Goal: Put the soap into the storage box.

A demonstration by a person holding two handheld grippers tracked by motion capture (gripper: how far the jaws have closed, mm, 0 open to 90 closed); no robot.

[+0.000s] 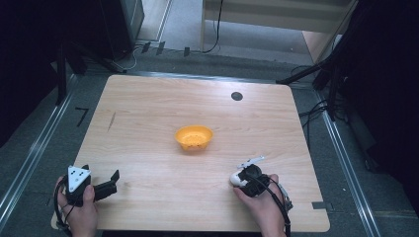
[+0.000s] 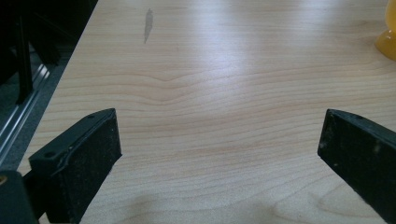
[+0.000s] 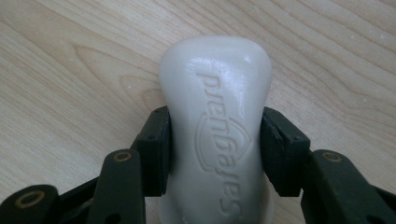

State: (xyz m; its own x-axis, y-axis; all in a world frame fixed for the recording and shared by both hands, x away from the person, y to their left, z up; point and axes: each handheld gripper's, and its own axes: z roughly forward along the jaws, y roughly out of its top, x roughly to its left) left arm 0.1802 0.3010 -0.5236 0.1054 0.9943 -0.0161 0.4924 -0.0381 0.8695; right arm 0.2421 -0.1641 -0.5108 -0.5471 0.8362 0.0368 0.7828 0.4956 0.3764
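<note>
left gripper (image 1: 106,183) sitting at near-left table (image 1: 148,123) edge, jaws gaping wide, nothing between | orange bowl (image 1: 193,138) sitting mid-table, up-left of soap, path between looking clear | right gripper (image 3: 215,144) pinching white soap bar (image 3: 215,130) across its width, long axis running along jaws, near-right.

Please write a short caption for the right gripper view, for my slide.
Right claw shut on a white soap bar with embossed lettering, above the wooden table.
</note>
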